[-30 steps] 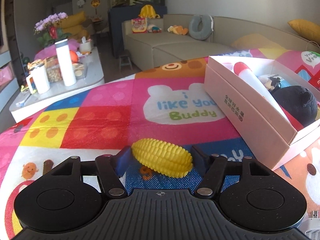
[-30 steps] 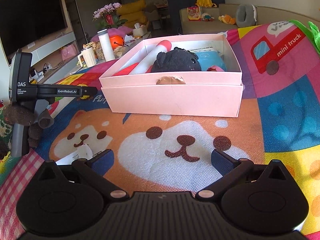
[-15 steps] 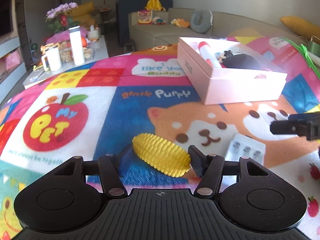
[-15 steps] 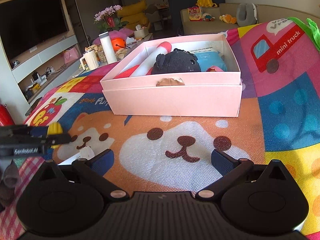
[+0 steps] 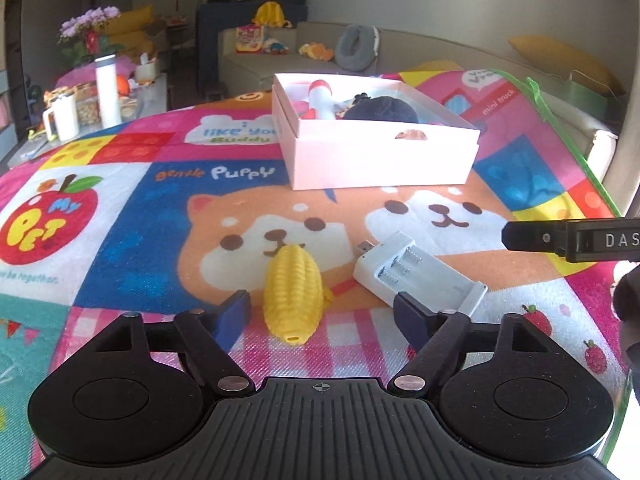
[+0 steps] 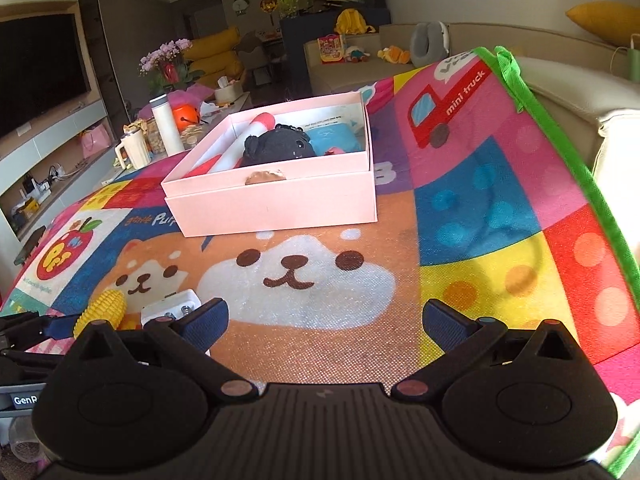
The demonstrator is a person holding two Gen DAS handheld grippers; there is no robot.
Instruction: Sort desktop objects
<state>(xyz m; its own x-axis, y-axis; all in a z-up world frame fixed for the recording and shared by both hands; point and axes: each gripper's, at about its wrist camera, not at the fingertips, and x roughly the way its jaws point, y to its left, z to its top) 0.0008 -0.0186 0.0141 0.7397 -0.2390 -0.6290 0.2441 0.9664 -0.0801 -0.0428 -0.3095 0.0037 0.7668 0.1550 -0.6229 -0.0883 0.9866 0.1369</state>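
Only the left wrist view shows the battery charger's (image 5: 420, 278) springs whole.

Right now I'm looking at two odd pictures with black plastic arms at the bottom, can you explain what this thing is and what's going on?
Those black arms are hand-held claws, one in each of a person's hands, each with a wide-angle camera looking along its fingers. One picture is from the left claw, the other from the right claw. Both hover over a colourful play mat. On it lie a yellow toy corn, a white battery charger and a pink box already holding toys. The left claw's jaws are opening, with the corn lying between them, not gripped. The right claw is open and empty.
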